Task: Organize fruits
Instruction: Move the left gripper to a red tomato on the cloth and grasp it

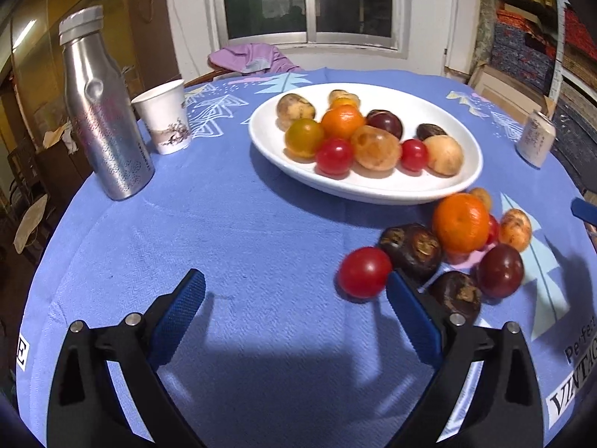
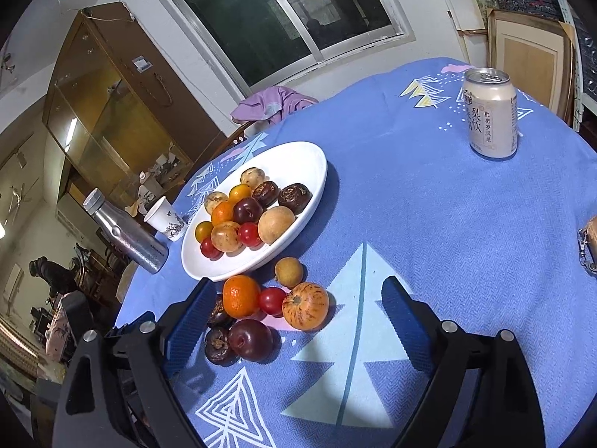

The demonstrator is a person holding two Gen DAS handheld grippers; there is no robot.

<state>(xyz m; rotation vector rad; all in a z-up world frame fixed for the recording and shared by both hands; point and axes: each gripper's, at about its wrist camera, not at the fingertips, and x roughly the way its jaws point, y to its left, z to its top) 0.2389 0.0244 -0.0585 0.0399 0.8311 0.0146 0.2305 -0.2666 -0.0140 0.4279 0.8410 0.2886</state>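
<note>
Both tongs stood wide open and held nothing. From the left wrist view, the left gripper (image 1: 294,298) hovered low over the blue cloth (image 1: 224,224), well short of the plate (image 1: 459,183). A smooth red tomato (image 1: 363,271) lay just nearer than the plate, touching or nearly touching the right blue ribbed pad (image 1: 408,311), outside the gap. Beyond it, beside the plate's near rim, clustered a dimpled orange (image 1: 462,222), wrinkled dark chestnuts (image 1: 412,248) and a glossy plum (image 1: 500,270). To take the tomato cleanly, the jaws should probably shift right to straddle it and close gently, since it looked round and prone to roll. From the right wrist view, the right gripper (image 2: 298,311) framed that same loose pile below the plate: the orange (image 2: 240,296) near its left pad (image 2: 190,321), a streaked tan fruit (image 2: 306,306) central. A matte can (image 2: 491,114) stood well right of the plate.
</note>
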